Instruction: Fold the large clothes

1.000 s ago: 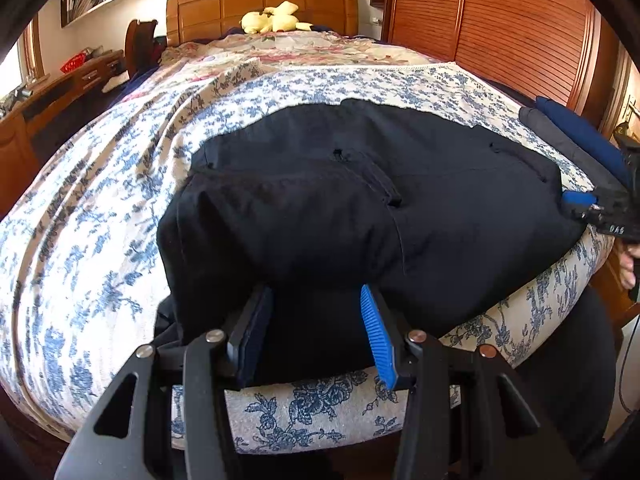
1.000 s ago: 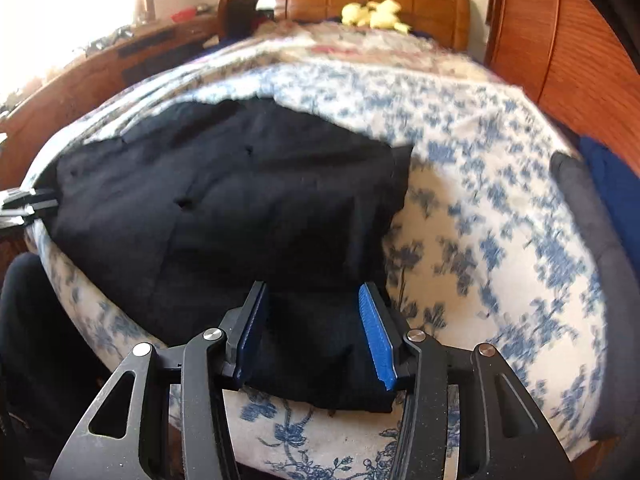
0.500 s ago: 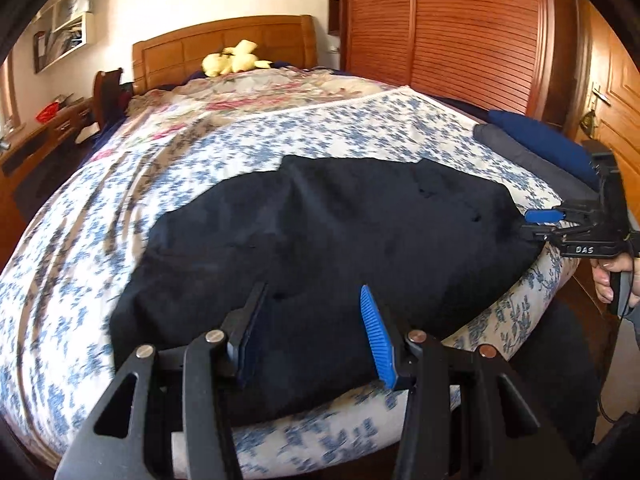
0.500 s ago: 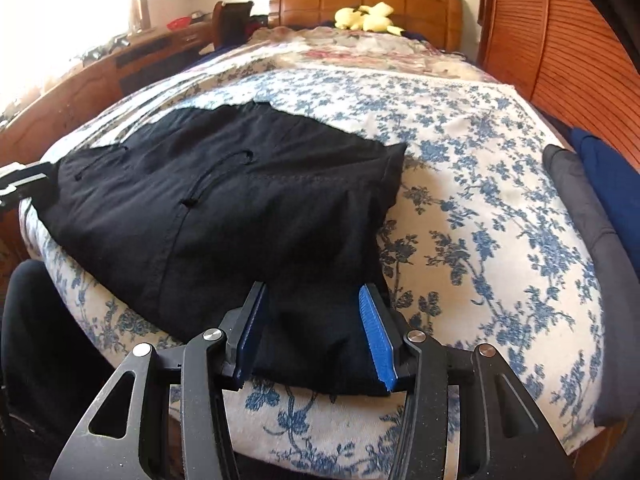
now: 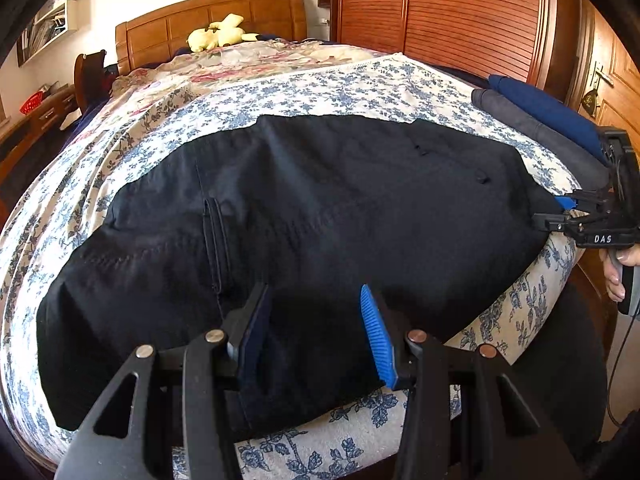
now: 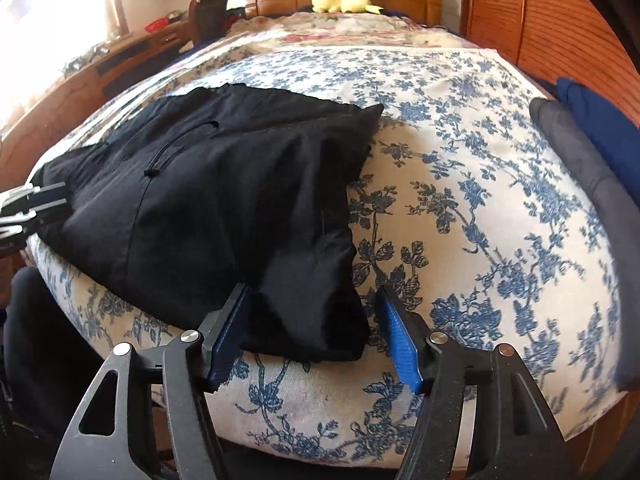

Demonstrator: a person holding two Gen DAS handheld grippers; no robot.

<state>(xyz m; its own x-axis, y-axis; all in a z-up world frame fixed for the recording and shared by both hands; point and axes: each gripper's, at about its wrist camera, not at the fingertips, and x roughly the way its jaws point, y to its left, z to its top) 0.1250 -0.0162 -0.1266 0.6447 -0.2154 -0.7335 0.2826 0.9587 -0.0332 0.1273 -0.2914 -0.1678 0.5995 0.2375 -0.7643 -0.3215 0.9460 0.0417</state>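
A: Releasing now: right claw jaws opening, pads clear of the corner of the black woven trousers between them. Garment lies folded on the floral blue-white bedspread, near edge.

B: Left claw?

A: Half-spread over cloth; grip, can't tell. Matte, creased fabric; stitched pocket seam.

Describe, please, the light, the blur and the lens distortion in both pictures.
Left wrist view: sharp, evenly lit, bed bulging from the fisheye. Right wrist view: window glare washes out the upper left, bedspread blurs at the right edge, black garment stays sharp.
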